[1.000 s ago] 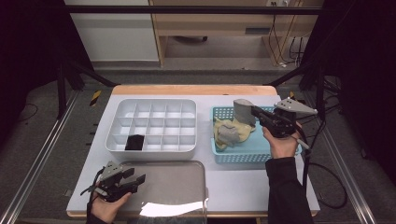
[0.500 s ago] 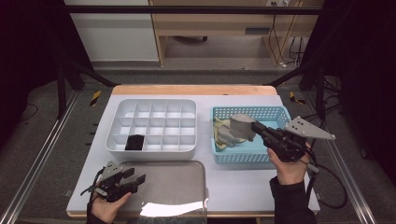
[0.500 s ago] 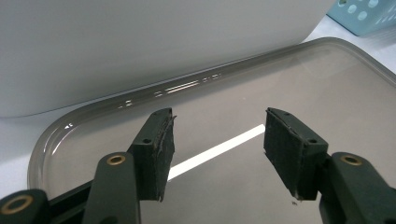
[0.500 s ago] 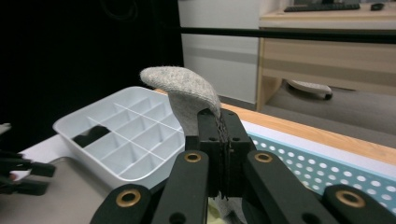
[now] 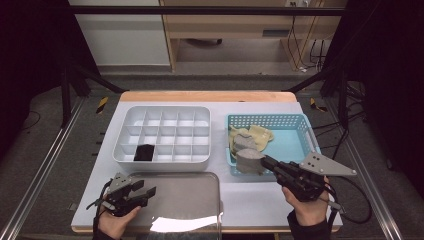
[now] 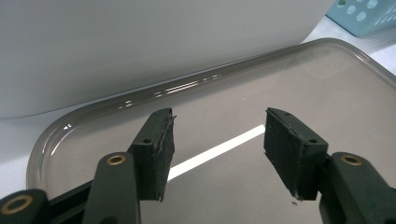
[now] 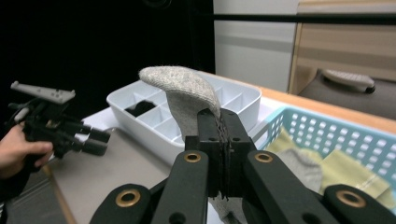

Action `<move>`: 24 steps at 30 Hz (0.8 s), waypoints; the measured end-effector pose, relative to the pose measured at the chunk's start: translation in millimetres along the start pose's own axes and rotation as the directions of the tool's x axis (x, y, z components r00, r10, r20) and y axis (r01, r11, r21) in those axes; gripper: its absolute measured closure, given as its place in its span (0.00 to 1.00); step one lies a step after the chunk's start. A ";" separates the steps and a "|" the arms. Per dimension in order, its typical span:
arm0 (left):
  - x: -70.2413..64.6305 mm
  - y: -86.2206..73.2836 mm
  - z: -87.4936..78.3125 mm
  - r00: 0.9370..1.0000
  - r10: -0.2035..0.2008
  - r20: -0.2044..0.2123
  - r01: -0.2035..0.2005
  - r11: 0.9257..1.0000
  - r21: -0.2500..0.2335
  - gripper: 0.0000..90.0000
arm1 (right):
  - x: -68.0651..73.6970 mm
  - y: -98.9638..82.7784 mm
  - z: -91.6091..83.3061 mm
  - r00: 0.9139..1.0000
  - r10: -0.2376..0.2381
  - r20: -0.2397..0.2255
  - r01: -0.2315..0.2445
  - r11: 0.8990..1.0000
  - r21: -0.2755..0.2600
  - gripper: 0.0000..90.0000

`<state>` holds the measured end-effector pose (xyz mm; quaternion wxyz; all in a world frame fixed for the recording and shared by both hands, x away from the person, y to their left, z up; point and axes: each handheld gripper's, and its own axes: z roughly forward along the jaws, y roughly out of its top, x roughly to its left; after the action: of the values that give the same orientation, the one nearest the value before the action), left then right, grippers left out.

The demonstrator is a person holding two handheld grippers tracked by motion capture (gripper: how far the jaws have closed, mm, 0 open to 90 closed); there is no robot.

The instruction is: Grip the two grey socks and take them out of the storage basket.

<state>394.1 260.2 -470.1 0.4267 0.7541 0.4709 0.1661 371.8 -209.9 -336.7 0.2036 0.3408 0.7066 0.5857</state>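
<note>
My right gripper (image 5: pixel 266 162) is shut on a grey sock (image 5: pixel 248 160), holding it over the front edge of the blue basket (image 5: pixel 302 124). The right gripper view has the grey sock (image 7: pixel 180 91) standing up out of the closed jaws. Yellow and grey socks (image 5: pixel 252 136) lie inside the basket. A white divided tray (image 5: pixel 165 114) sits at the table's middle, with one black item (image 5: pixel 145 152) in a front compartment. Low over the front left corner of a clear grey lid (image 5: pixel 185 200) rests my left gripper (image 5: pixel 147 194), open with nothing between its pads (image 6: pixel 156 151).
The white table top (image 5: pixel 255 200) reaches the front edge between the lid and my right hand. A wooden strip (image 5: pixel 205 96) runs along the table's far edge. Cables (image 5: pixel 350 210) trail off the right side.
My right gripper has carried the grey sock toward me and to the left, from above the basket's far right part to its front edge. The left gripper has stayed still.
</note>
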 end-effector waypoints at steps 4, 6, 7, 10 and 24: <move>-0.5 0.3 -0.5 1.000 0.003 0.002 -0.003 1.000 -0.003 0.46 | 4.3 -15.1 0.1 1.000 0.005 -0.013 -0.004 0.999 0.033 0.99; -0.8 0.6 -1.2 1.000 0.002 0.001 -0.002 1.000 -0.007 0.46 | 5.2 -23.6 1.5 1.000 0.010 -0.014 -0.009 0.998 0.056 0.99; -0.7 0.7 -1.3 1.000 0.003 0.000 -0.003 1.000 -0.007 0.46 | 4.9 -27.4 2.7 1.000 0.014 -0.016 -0.013 0.998 0.069 0.99; -0.8 0.7 -1.6 1.000 0.004 -0.001 -0.004 1.000 -0.006 0.47 | 4.1 -37.9 6.1 1.000 0.027 -0.016 -0.025 0.995 0.100 0.99; -1.3 1.1 -3.8 1.000 0.003 0.001 -0.003 1.000 -0.014 0.47 | -1.9 -93.5 31.8 0.997 0.083 -0.004 -0.078 0.954 0.291 0.99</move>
<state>391.6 260.7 -466.9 0.4321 0.7517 0.4684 0.1697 372.2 -197.0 -434.6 0.1217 0.3907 0.7721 0.4863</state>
